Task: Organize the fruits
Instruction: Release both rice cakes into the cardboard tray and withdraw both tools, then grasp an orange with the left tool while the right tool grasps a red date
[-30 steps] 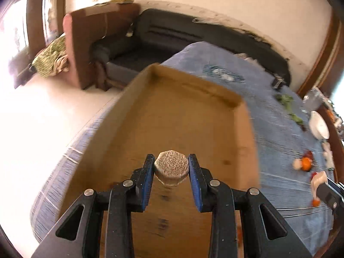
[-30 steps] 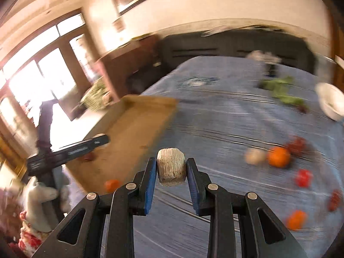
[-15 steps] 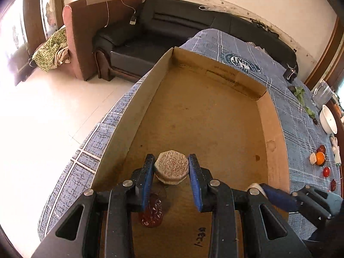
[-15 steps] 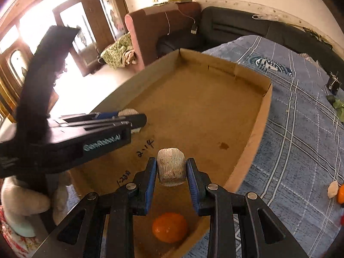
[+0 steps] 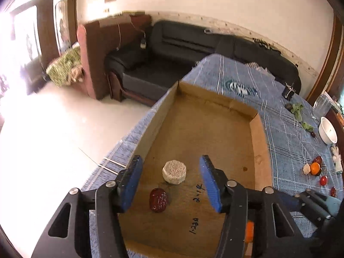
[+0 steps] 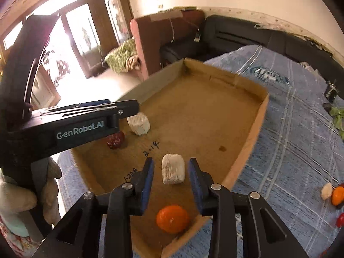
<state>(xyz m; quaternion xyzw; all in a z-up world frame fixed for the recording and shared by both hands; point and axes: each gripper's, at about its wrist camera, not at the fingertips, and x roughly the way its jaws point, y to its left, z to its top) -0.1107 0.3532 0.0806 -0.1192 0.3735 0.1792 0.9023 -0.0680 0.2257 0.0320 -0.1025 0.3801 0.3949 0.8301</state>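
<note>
A shallow cardboard tray lies on the blue checked tablecloth. My left gripper is open above it; a pale round piece and a dark red date lie on the tray floor below. My right gripper is open with a pale blocky piece between its fingers, not gripped, on the tray. An orange fruit lies near the tray's near corner. Several more small fruits lie on the cloth to the right.
A white bowl and green leaves sit at the table's far right. A black sofa and a brown armchair stand beyond the table. The left gripper's body crosses the right wrist view.
Both grippers opened and let go of their pale pieces, which now lie on the tray floor. Both grippers pulled back and up a little.
</note>
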